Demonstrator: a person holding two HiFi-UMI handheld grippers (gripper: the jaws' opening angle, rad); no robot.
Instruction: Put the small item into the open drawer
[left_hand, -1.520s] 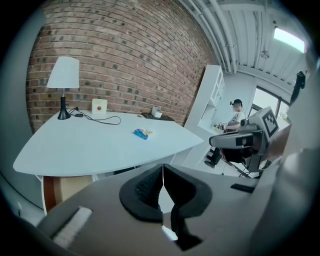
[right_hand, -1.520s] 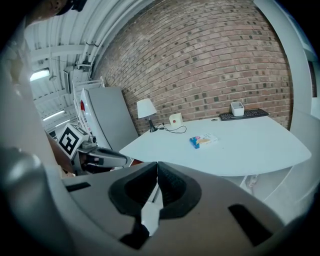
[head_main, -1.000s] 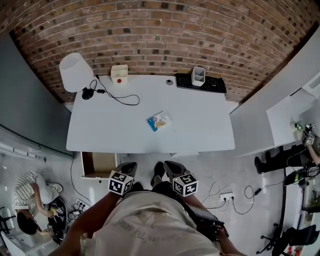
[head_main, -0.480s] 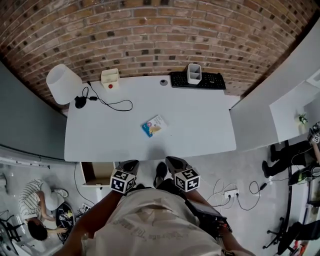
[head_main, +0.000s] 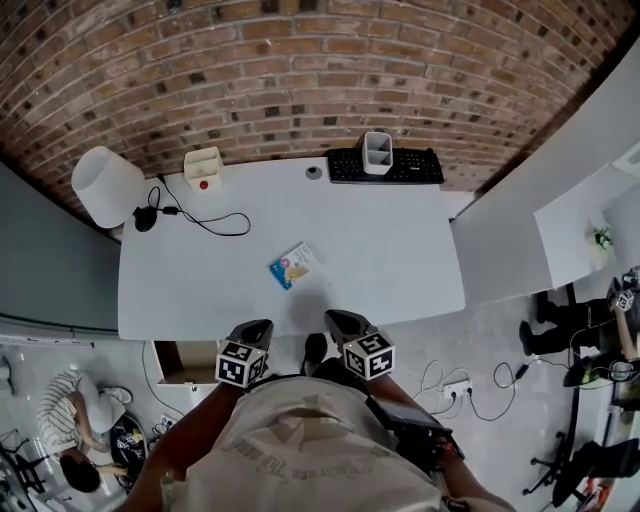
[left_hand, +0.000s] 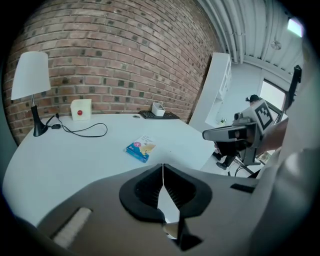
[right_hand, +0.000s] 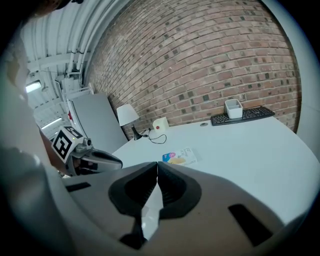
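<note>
Change: I've closed in on the desk (head_main: 400, 240). Its front edge now sits right at the tips of my left gripper (head_main: 256, 328) and right gripper (head_main: 336, 320), where a second ago there was floor between. No grasp yet, so I judge this is still the approach.

Both pairs of jaws are pressed together with nothing between them.

The small item is a blue-and-yellow snack packet (head_main: 292, 265). It lies flat mid-desk, nearer the front edge than the keyboard (head_main: 385, 165) at the back edge, and apart from both grippers.

Only the head view shows the open drawer (head_main: 180, 360), below the desk's front left corner and just left of my left gripper. Neither gripper view shows it. The gripper views do show the shut jaws straight on, each with the other gripper off to the side.
</note>
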